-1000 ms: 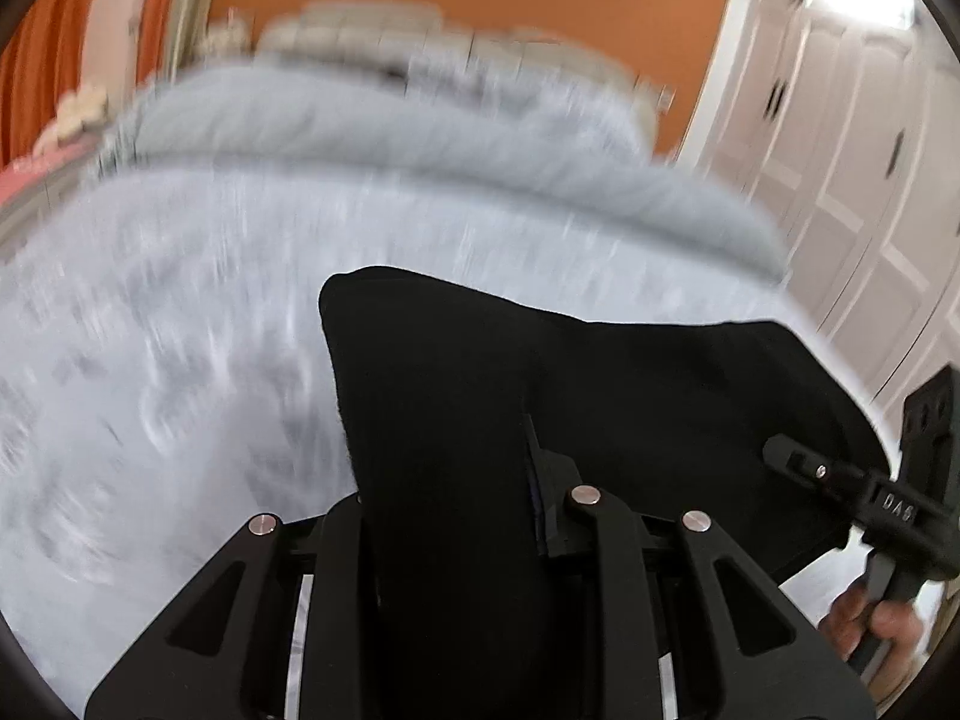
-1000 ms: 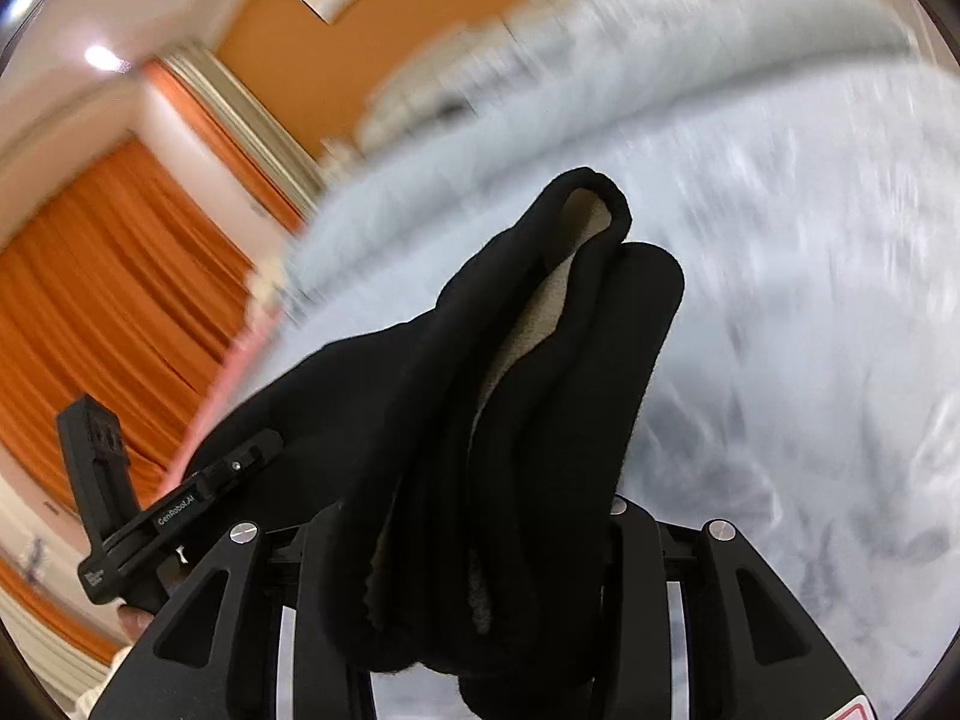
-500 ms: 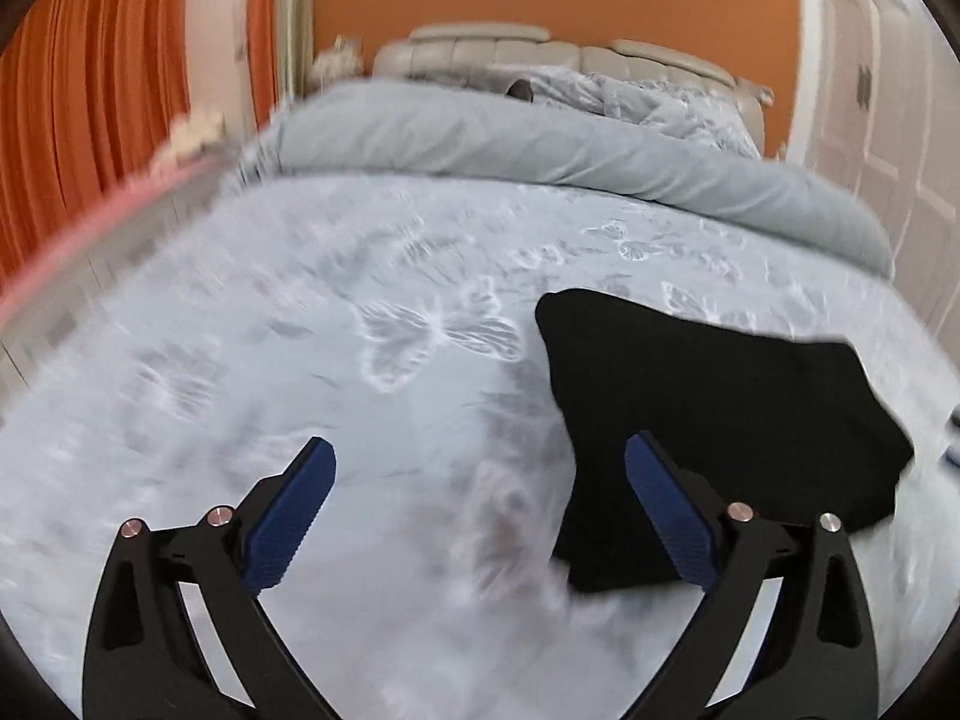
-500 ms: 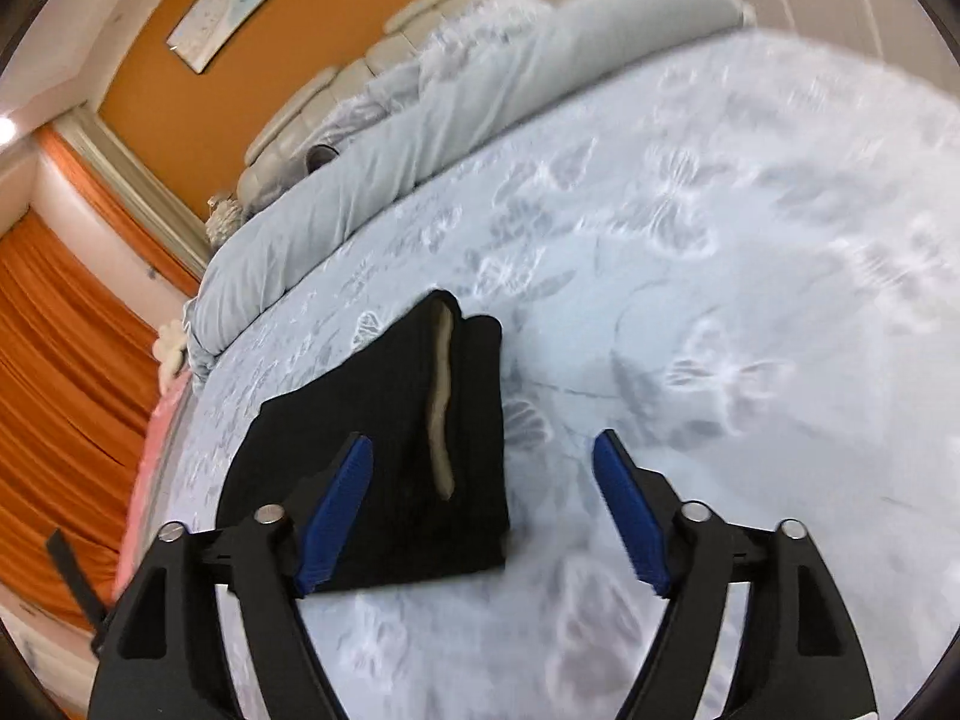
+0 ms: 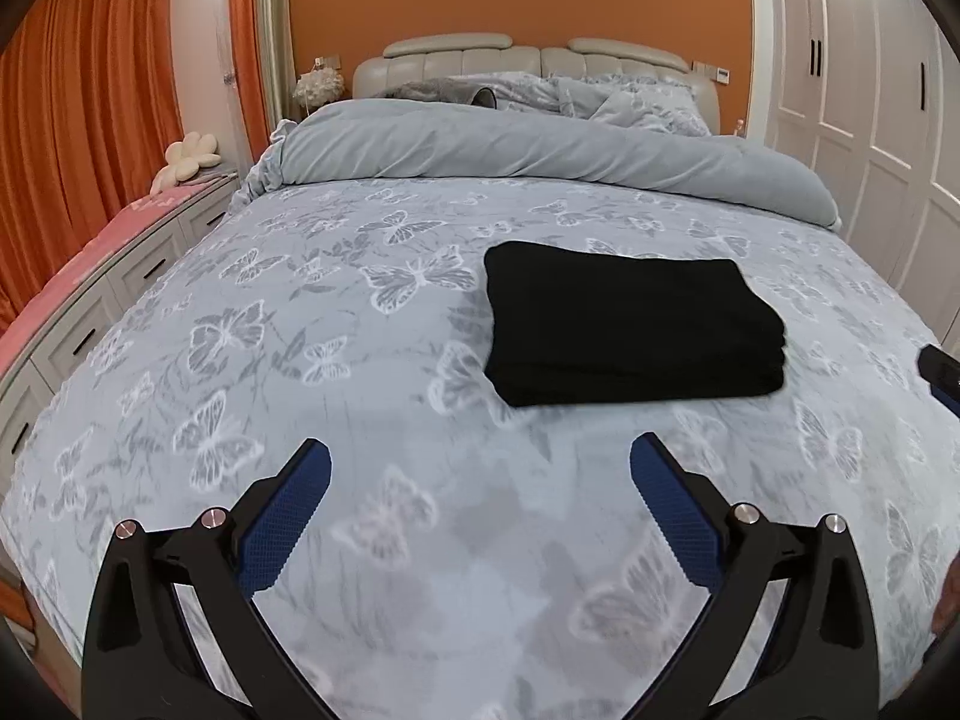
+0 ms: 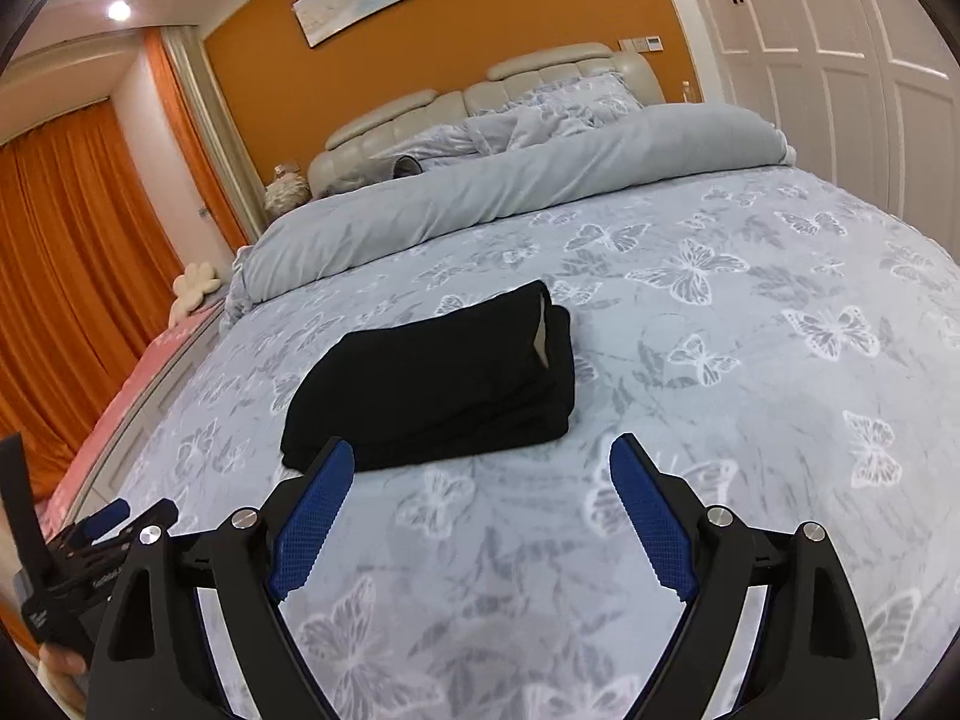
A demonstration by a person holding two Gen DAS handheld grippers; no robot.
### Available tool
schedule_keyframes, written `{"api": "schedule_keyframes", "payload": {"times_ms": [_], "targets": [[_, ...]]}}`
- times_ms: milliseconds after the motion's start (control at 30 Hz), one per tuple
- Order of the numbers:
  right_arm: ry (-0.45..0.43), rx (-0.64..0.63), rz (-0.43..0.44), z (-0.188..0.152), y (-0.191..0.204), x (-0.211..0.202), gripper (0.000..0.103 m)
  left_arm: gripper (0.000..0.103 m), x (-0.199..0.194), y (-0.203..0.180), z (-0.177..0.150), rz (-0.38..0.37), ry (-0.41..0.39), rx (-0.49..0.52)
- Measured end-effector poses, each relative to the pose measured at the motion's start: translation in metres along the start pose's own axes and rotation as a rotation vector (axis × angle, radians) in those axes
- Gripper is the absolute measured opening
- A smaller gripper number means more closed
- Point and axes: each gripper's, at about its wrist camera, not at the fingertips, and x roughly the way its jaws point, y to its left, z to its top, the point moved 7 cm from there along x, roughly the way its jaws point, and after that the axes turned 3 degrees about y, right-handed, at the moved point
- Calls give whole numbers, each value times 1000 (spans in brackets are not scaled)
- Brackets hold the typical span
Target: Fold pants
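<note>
Black, thick and soft-looking, the folded pants (image 5: 630,330) lie as a squat rectangular stack on the pale blue butterfly-print bedspread (image 5: 360,312), about midway along the bed and well clear of every edge. The stack's long axis runs across the bed, side to side. From the right wrist view, its layered end (image 6: 555,360) faces the wardrobe side, with a sliver of pale lining showing there; the opposite end is one rounded fold.

There is plenty of open bedspread all around: a broad bare stretch between the pants and the near end of the bed, more toward the rolled grey duvet (image 5: 540,150) by the cream padded headboard (image 5: 528,54), and more on either flank. Left of the bed stand white drawers (image 5: 90,312) under orange curtains (image 5: 78,120); right of it, white wardrobe doors (image 5: 870,90) stand close.

The left gripper (image 5: 480,474) hangs over the near bedspread, its blue-padded jaws spread wide with only fabric pattern between them, apart from the pants. The right gripper (image 6: 480,468) hangs nearer the stack, its jaws opening, nothing between them, its left pad (image 6: 312,528) overlapping the pants' near edge in view; I cannot tell if it touches.
</note>
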Motion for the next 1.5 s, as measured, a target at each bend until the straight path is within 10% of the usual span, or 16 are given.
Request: {"api": "schedule_keyframes", "payload": {"times_ms": [533, 700, 967, 1333, 1500], "targets": [[139, -136, -70, 7, -11, 100, 83, 98, 49, -2, -2, 21, 36, 6], [173, -146, -34, 34, -5, 143, 4, 98, 55, -2, 2, -8, 43, 1], [296, -101, -49, 8, -35, 214, 0, 98, 77, -10, -8, -35, 114, 12], [228, -81, -95, 6, -11, 96, 11, 98, 62, -19, -11, -81, 115, -2], [182, -21, -85, -18, -14, 49, 45, 98, 44, -26, -20, -79, 96, 29]]}}
